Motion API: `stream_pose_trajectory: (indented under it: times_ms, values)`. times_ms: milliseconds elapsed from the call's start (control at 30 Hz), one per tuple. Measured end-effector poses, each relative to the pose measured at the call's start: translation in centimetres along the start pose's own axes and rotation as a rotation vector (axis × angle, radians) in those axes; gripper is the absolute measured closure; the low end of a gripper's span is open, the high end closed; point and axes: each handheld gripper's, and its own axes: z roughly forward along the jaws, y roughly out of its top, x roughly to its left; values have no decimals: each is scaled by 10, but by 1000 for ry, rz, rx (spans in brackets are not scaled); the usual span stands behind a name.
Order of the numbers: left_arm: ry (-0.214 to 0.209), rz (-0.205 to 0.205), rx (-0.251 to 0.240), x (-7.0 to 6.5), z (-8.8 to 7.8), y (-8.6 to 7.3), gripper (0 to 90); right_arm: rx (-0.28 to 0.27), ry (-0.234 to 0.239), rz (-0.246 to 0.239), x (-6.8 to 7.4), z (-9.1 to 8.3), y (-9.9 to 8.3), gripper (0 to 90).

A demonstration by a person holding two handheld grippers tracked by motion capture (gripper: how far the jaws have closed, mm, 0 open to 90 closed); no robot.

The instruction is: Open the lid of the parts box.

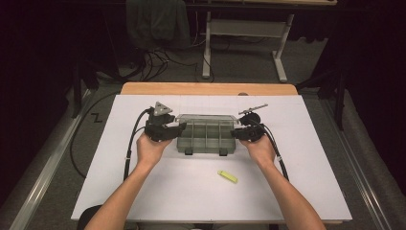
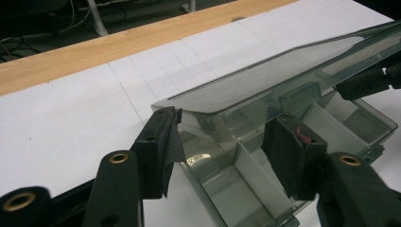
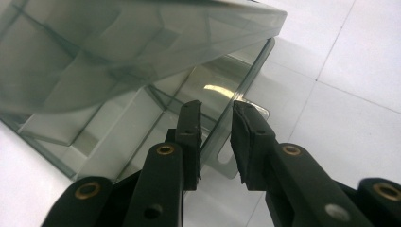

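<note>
Centrally on the white mat (image 1: 143,191), a clear compartment box (image 1: 207,136) is flanked by both grippers. Its raised lid (image 2: 265,80) is straddled by the spread left gripper (image 2: 222,142); whether the pads press cannot be told. Its right end wall is straddled, ungripped, by the right gripper (image 3: 216,137).

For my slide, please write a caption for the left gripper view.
Hand-held gripper jaws straddle the end wall of a clear plastic box, under its half-raised lid.

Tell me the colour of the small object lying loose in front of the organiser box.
Yellow; the small object shows best in the high view.
</note>
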Motion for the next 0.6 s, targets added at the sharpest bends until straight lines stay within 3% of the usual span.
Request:
stream_pose_trajectory:
  times_ms: [600]
  values:
    - [29, -19, -13, 10, 17, 9, 484, 38, 21, 6, -4, 1, 5, 757]
